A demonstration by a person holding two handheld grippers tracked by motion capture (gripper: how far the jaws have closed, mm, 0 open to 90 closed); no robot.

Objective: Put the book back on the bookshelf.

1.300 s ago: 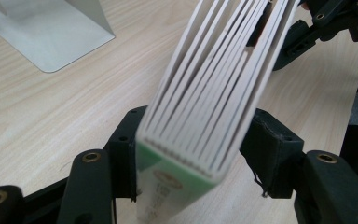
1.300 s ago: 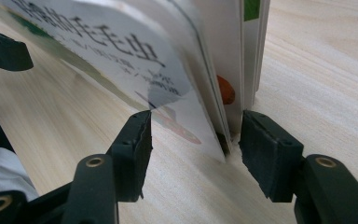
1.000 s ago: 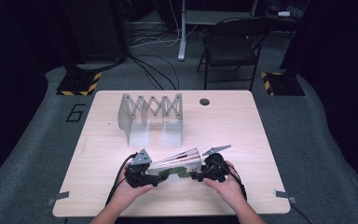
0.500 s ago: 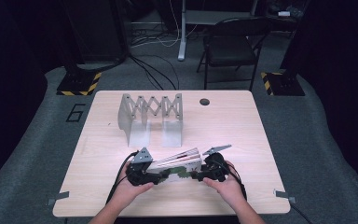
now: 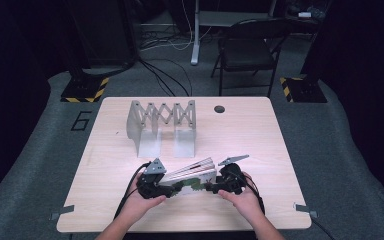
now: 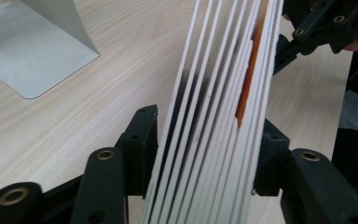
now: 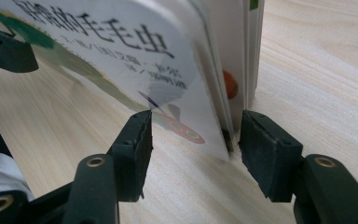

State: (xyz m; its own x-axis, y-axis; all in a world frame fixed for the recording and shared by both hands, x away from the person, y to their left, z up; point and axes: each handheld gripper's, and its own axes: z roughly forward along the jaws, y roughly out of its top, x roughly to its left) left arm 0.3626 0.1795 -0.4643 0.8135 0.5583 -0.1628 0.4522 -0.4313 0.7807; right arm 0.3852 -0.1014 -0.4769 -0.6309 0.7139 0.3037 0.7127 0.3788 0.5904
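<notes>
A thick board book [image 5: 190, 177] stands on edge near the counter's [image 5: 260, 135] near edge. The left gripper [image 5: 166, 189] has been closing, fingers [image 6: 140, 140] pinching its left end; the right gripper's [image 5: 211, 188] fingers [image 7: 133, 149] clamp its right end.

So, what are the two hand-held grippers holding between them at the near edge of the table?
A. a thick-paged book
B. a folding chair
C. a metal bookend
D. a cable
A: the book, its stiff white pages fanned, sits between the left hand-held gripper and the right hand-held gripper.
</notes>
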